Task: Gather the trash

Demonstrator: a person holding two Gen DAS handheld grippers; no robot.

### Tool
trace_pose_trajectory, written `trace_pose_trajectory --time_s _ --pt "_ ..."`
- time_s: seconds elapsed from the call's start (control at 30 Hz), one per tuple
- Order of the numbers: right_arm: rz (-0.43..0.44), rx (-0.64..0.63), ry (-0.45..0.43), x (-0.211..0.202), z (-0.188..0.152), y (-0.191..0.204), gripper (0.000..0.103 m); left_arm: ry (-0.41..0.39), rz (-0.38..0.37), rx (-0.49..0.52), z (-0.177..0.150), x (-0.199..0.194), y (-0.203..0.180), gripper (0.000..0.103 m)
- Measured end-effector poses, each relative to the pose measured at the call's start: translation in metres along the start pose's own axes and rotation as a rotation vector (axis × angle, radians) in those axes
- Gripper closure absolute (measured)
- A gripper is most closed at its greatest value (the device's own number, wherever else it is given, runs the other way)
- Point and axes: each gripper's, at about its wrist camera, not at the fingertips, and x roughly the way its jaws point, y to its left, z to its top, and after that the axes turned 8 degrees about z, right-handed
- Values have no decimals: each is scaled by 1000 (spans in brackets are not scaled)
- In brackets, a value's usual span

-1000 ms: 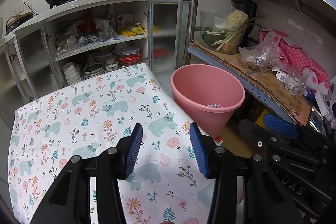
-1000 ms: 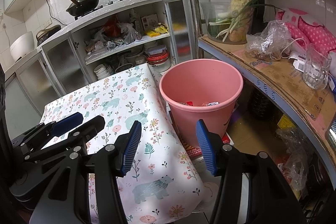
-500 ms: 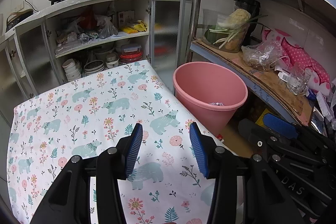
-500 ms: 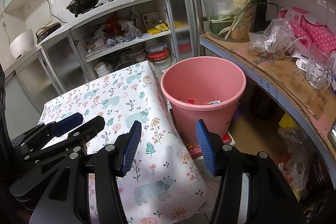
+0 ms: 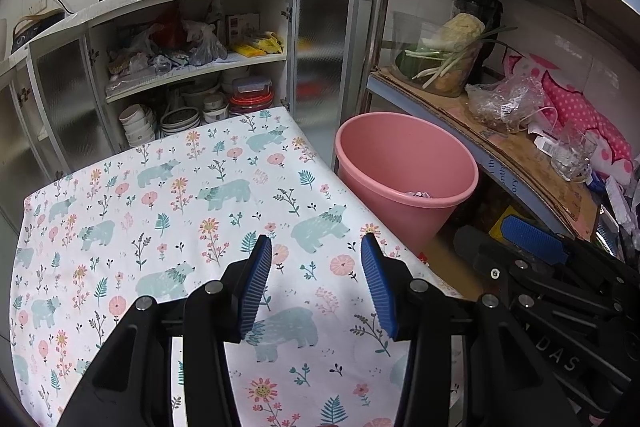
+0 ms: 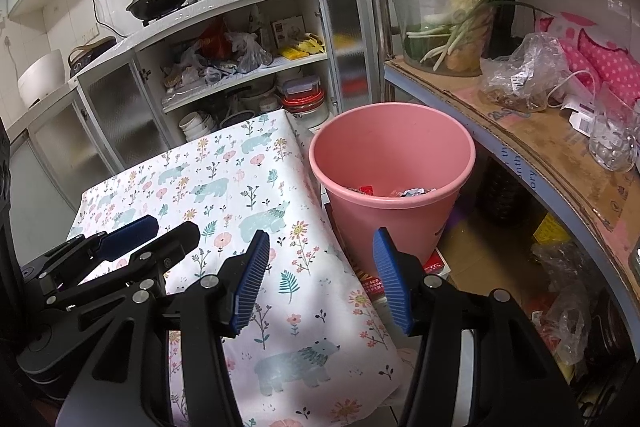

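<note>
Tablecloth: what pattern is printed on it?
The tablecloth is white with teal bears, pink flowers and leaves; clearest in the left wrist view.

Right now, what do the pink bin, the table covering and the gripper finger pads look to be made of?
Pink bin: probably moulded plastic, smooth and matte, with a rolled rim.
Table covering: looks like printed fabric, bears and flowers on white; it drapes softly over the edge, though coated cloth is possible.
Finger pads: blue, finely ribbed, likely rubber or soft plastic, on black rigid frames; both grippers look alike.
</note>
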Motion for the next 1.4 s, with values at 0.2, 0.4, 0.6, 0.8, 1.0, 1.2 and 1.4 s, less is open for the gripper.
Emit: trace_pose_trajectory --time_s 0.2,0.4,0.6,0.8,1.0,1.2,1.4 --pt "2 -5 10 4 0 2 48 9 1 -4 -1 3 3 57" --pt "22 -16 19 13 6 7 48 34 24 -11 -3 11 12 57" --pt "92 -63 64 36 19 29 48 61 107 -67 -6 21 48 57" --pt "184 -153 157 81 29 66 48 94 252 -156 -8 32 110 57" --pt "249 -210 262 136 36 88 48 145 374 -240 -18 41 171 57" --pt "231 -214 329 172 38 88 48 190 456 -304 -25 52 221 57" --pt "178 -261 333 186 29 85 48 230 470 -293 -34 65 243 57"
